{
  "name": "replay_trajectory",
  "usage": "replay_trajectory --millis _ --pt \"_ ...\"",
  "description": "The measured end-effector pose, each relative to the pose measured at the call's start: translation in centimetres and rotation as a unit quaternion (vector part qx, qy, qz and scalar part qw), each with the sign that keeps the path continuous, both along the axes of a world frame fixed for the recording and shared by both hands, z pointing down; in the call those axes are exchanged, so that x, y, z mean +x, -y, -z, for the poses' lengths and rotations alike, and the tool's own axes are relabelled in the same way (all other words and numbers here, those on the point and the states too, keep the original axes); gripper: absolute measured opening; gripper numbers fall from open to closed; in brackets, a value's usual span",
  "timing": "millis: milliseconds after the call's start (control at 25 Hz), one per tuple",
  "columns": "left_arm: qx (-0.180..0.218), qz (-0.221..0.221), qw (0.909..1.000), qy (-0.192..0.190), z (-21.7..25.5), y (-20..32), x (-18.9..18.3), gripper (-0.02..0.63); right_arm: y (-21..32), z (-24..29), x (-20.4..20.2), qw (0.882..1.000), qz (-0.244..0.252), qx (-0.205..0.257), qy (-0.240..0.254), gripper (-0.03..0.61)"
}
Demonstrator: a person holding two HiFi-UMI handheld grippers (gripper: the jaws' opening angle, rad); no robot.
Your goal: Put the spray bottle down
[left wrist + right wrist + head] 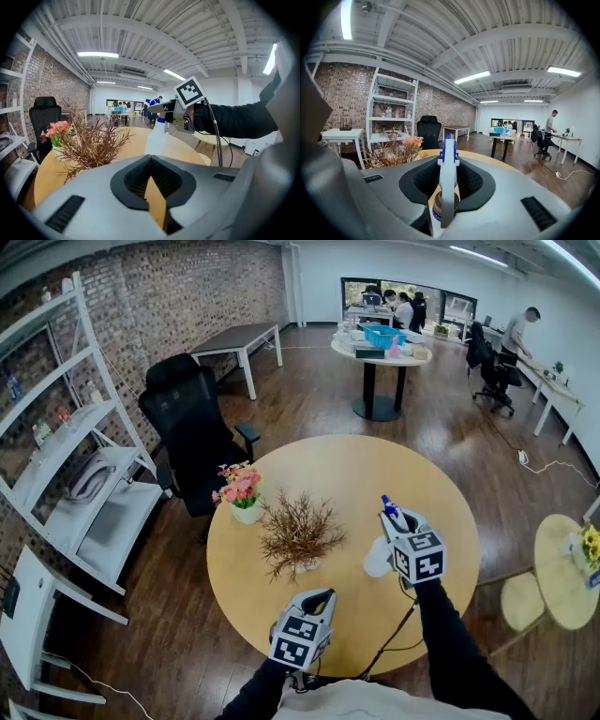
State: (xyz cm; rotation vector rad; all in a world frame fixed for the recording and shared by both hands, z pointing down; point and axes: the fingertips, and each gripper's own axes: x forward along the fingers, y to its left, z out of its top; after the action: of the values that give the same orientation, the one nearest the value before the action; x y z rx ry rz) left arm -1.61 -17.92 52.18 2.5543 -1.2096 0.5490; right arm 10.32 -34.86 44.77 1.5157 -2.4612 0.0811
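The spray bottle (378,559) has a white body and a blue nozzle and stands upright over the right half of the round wooden table (281,615). My right gripper (389,526) is shut on its neck, just under the trigger head. In the right gripper view the bottle (447,173) rises between the jaws. The left gripper view shows the bottle (155,138) with its base low at the tabletop; whether it touches I cannot tell. My left gripper (319,598) hovers near the table's front edge, jaws together with nothing in them.
A dried brown twig plant (298,535) stands mid-table, left of the bottle. Pink flowers in a white pot (241,491) sit at the table's left edge. A black office chair (192,432) and white shelving (84,474) lie left; a small round table (562,568) stands to the right.
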Motion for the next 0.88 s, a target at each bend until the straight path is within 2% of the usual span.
replay_trajectory --millis 440,880 --pt "-0.005 0.007 1.0 -0.002 -0.1 -0.1 -0.6 0.015 1.8 -1.1 -0.7 1.0 -0.004 -0.007 -0.012 0.057" --pt "-0.009 0.019 0.9998 -0.002 -0.3 -0.1 -1.3 0.015 3.5 -1.1 -0.4 1.0 -0.015 0.01 0.016 0.058"
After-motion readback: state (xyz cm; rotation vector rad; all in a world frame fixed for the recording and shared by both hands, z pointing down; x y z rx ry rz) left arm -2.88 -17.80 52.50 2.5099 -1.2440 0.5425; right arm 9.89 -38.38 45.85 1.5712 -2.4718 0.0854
